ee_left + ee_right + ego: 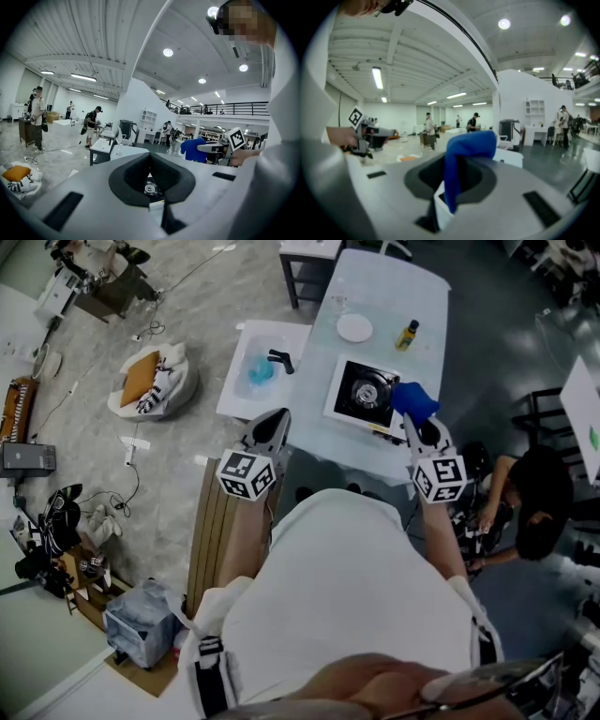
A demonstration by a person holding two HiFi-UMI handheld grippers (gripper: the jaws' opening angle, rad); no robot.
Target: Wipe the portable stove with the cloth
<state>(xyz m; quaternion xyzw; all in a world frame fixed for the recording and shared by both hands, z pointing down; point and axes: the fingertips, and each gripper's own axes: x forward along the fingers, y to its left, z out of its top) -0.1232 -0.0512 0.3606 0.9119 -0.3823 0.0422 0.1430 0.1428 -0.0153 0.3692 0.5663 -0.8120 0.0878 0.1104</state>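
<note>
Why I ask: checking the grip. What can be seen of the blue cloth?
The cloth is plain bright blue, soft-looking and bunched. The right tongs are shut on one end; the rest folds over past their tips. The head view shows it by the portable stove's right corner, seemingly touching only the tongs.

No legible text anywhere; perhaps a label on the bottle [407, 335], unreadable.

the cloth [413, 399] is blue, the stove [364, 392] black and white, the bottle [407, 335] yellow.
</note>
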